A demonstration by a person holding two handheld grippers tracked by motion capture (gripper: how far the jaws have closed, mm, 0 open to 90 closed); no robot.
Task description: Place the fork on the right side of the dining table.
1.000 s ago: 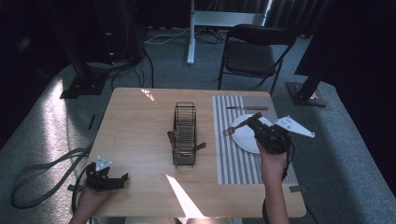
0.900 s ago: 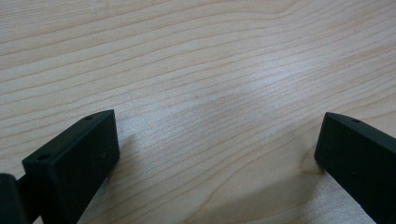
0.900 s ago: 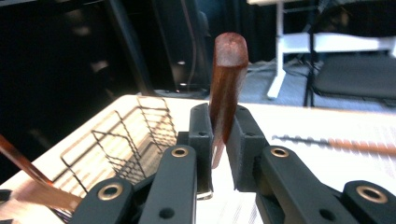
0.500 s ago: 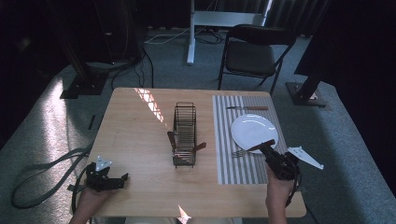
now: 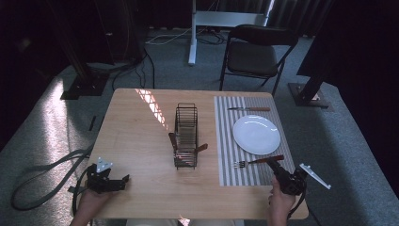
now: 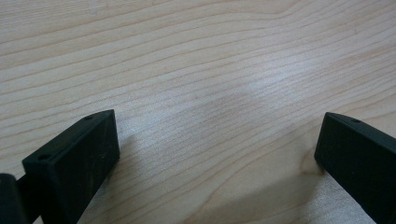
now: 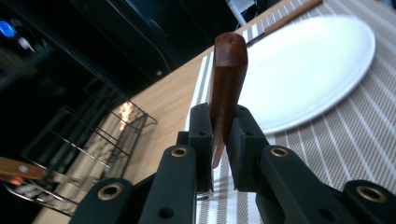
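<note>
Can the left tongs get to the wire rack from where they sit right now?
Probably yes. The left tongs rest open and empty on the near left of the table, and only bare wood lies between them and the wire rack. The right tongs, shut on the fork, are well off to the other side.

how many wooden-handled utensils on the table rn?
4 visible: knife beyond the plate, fork held in the right claw, two in the wire rack; others may hide in it.
</note>
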